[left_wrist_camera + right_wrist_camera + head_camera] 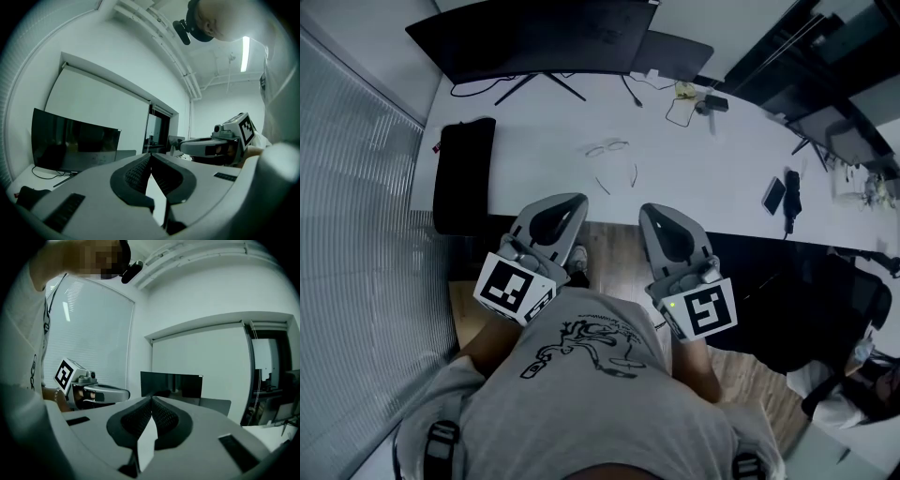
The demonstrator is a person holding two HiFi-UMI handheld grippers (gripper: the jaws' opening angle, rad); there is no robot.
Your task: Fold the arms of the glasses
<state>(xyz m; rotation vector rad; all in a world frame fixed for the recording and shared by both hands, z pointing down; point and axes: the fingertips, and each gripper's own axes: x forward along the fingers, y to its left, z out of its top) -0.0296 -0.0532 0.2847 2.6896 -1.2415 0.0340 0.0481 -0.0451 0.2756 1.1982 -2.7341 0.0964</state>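
No word, number or brand can be read anywhere. The shirt (581,352) has a black scrawl, not legible letters. The marker cubes (517,289) on the left gripper (570,200) and right gripper (650,208) show only black-and-white squares.

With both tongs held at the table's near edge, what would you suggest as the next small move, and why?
Probably move both forward to the glasses, opening on the way: the left tongs and right tongs are shut, empty and short of the glasses, whose arms are spread open on the table.
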